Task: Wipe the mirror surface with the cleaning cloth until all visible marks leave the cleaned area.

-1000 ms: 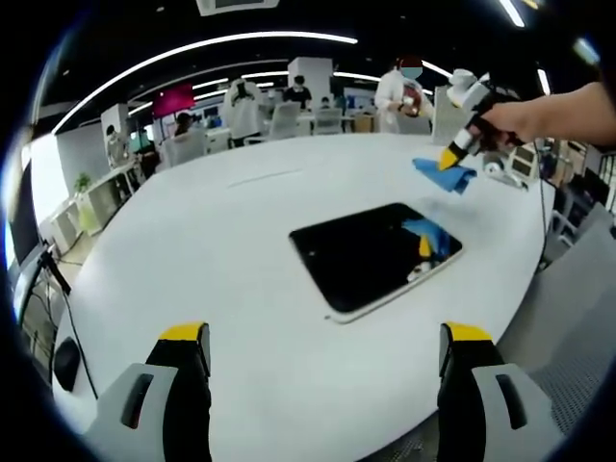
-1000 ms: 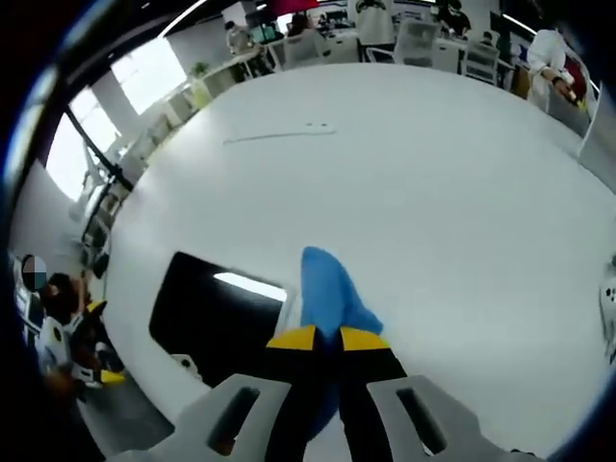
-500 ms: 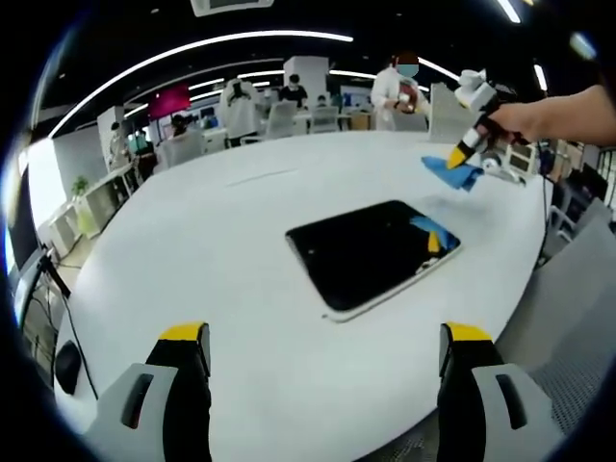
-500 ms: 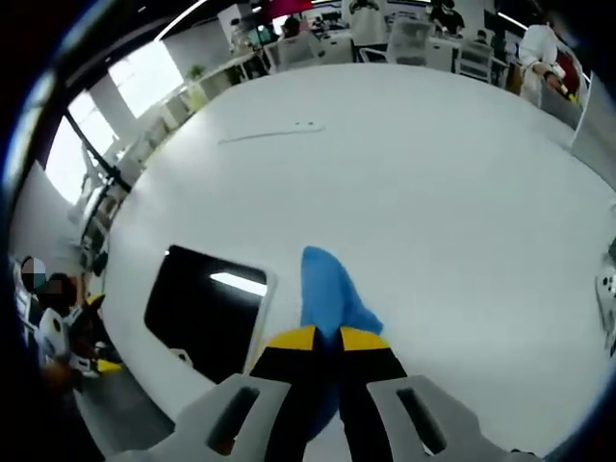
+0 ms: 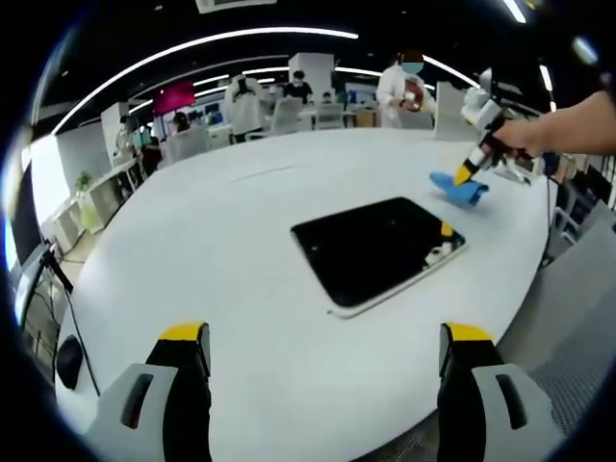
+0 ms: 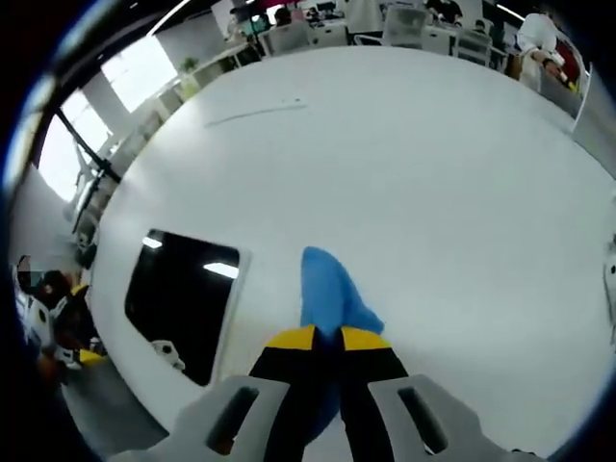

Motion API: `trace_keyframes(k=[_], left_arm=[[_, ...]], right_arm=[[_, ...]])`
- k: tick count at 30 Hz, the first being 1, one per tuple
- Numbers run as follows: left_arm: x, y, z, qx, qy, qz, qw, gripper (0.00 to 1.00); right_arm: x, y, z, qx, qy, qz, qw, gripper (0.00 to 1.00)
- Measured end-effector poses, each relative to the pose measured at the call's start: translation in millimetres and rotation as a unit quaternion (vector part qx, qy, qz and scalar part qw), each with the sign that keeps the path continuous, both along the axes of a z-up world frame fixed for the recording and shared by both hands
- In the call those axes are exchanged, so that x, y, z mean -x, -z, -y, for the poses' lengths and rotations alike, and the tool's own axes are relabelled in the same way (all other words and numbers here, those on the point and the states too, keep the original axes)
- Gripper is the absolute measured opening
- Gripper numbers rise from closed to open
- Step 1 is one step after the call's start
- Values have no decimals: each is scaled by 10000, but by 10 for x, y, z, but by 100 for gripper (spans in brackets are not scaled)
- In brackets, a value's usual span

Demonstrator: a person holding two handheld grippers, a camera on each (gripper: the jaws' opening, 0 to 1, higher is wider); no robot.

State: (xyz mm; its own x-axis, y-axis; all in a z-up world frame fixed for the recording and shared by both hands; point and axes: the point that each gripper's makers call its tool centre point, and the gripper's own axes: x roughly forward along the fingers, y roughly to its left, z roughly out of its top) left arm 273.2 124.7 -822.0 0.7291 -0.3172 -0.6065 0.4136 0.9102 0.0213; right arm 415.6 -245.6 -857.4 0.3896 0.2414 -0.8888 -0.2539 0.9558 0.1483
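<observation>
Mirror (image 5: 378, 250) lies beyond the wide-apart left gripper (image 5: 327, 380); right gripper (image 6: 326, 339) pinches the cloth (image 6: 327, 289).

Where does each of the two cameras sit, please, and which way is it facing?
Left gripper view: rides on the left gripper, low at the near edge of the round white table, facing across the dark rectangular mirror; its open jaws show, and the person's hand holding the right gripper.
Right gripper view: rides on the right gripper, looking down at the table; its jaws are shut on the blue cleaning cloth, beside the mirror.
Shared: table, mirror, cloth.
</observation>
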Motion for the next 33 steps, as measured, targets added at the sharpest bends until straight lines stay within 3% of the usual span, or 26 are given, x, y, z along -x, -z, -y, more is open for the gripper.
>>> trace_keyframes(k=[6, 11, 20, 23, 33], left_arm=[[4, 24, -19, -30, -29, -54, 10000, 99], [19, 42, -15, -35, -21, -108, 9999, 99], [27, 68, -18, -52, -22, -169, 9998, 99], [30, 73, -6, -60, 4, -178, 9998, 99], [32, 77, -8, -50, 11, -195, 9998, 99]], right_arm=[[63, 79, 51, 170, -138, 85, 9997, 6], [-23, 165, 115, 583, -737, 471, 9945, 14], [-59, 184, 91, 437, -923, 525, 9934, 15], [-66, 185, 88, 406, -1140, 737, 9899, 16], [-64, 177, 93, 433, -1081, 896, 9891, 24]])
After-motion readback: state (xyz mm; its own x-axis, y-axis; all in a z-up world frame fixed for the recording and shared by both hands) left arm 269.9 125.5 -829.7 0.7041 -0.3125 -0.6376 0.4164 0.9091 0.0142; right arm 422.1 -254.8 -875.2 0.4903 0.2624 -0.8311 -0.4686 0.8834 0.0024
